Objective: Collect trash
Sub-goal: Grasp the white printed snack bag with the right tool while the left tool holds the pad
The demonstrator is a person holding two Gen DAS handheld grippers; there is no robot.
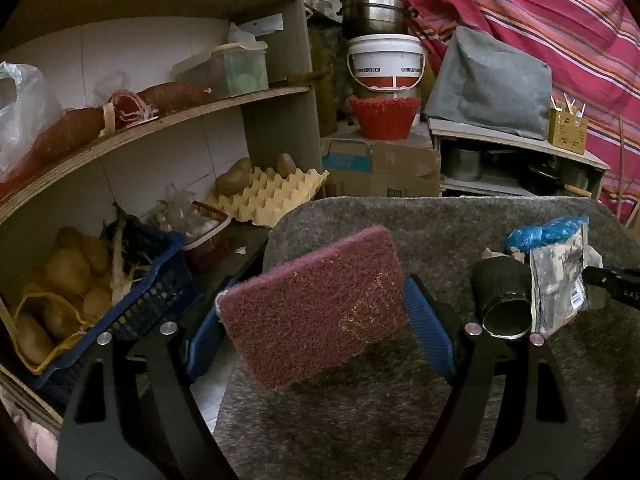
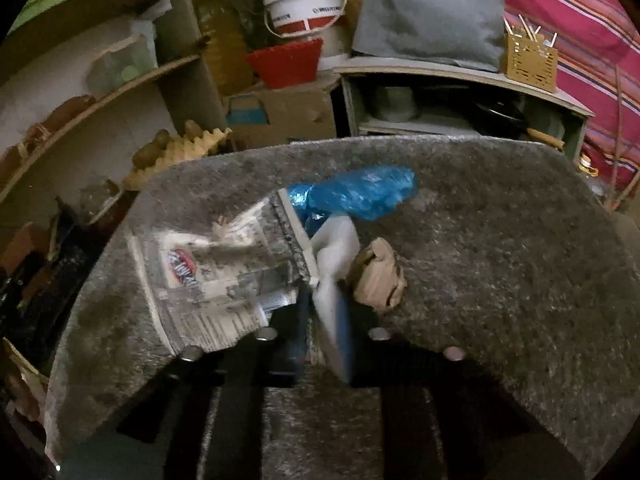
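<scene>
the left tool (image 1: 316,312) holds a flat, rough, dark red scrub pad (image 1: 316,304) by its two short sides, its blue pads (image 1: 426,320) pressed on the edges. the pad hangs tilted in the middle of the left view, above the fuzzy grey felt table (image 1: 400,216), so it looks like it has been picked up as trash. the right tool (image 2: 316,292) is clenched on the shiny, crinkly clear plastic wrapper with printed writing (image 2: 216,276), pinching its right edge. the wrapper sits in the middle left of the right view, and i think a thin edge is the easy place to nip such a floppy thing. i cannot tell if it is off the table yet. just behind it, upper middle, lies a soft scrunched blue plastic bag (image 2: 360,196). a small crumpled tan paper scrap (image 2: 380,272) lies just right of the tool tips. in the left view a black tube with a bumpy skin (image 1: 502,300) lies on its side beside the wrapper at the right. these bits are close together, likely so they can be grabbed one by one.
</scene>
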